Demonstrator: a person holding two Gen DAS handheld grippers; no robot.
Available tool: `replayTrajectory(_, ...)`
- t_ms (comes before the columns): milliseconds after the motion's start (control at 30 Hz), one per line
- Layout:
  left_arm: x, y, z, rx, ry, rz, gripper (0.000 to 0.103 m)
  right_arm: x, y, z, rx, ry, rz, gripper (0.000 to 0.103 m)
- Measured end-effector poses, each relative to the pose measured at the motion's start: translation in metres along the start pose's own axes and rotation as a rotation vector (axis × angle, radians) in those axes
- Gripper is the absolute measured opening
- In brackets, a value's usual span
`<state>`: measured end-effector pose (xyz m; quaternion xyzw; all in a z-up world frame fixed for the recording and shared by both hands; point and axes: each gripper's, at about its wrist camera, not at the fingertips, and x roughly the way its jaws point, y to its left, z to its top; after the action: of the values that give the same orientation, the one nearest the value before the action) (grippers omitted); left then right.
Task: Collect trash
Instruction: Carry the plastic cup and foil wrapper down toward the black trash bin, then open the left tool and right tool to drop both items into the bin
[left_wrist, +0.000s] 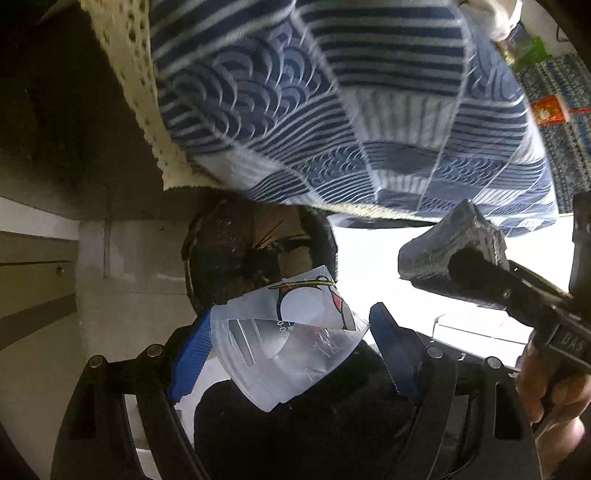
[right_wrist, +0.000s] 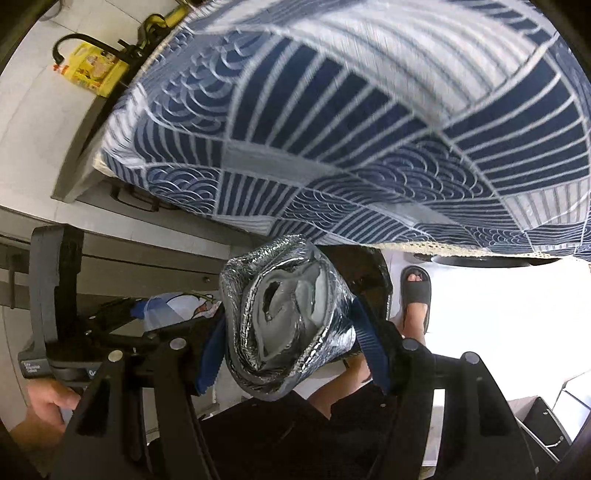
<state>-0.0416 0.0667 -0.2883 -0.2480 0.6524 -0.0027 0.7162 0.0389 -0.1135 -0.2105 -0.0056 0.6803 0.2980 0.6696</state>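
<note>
My left gripper (left_wrist: 291, 354) is shut on a crumpled clear plastic wrapper (left_wrist: 288, 343) with a printed label. It holds it just above a black-lined trash bin (left_wrist: 258, 254) under the table edge. My right gripper (right_wrist: 284, 343) is shut on a crumpled silver foil bag (right_wrist: 284, 317), held in the air beside the bin (right_wrist: 373, 280). The right gripper and its foil bag also show in the left wrist view (left_wrist: 454, 247), to the right of the bin. The left gripper with the wrapper shows in the right wrist view (right_wrist: 173, 306).
A table with a blue-and-white patterned cloth (left_wrist: 332, 110) overhangs the bin. A yellow packet (right_wrist: 92, 70) lies on the white floor. A person's foot in a black sandal (right_wrist: 417, 291) stands right of the bin. A grey cabinet (left_wrist: 37, 280) is at the left.
</note>
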Motion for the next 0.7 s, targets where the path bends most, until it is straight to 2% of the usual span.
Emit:
replayTrajectory(267,0.029,0.010,-0.004,-0.019,0.040,0.019,0.080,0.025,-0.008,0.003,0.027,0.047,0.017,0.064)
replayTrajectory(500,0.035,0.017,-0.006,-0.042,0.048,0.025,0.080,0.034,-0.006,0.008,0.025,0.057,0.034,0.065)
replayTrajectory(567,0.037,0.019,-0.006,-0.055,0.052,0.016,0.081,0.034,-0.007,0.010,0.043,0.058,0.056,0.071)
replayTrajectory(633,0.039,0.020,-0.006,-0.065,0.056,0.009,0.097,0.032,-0.011,0.011,0.071,0.054,0.067,0.078)
replayTrajectory(700,0.038,0.019,-0.005,-0.063,0.043,0.014,0.096,0.030,-0.012,0.012,0.082,0.056,0.077,0.080)
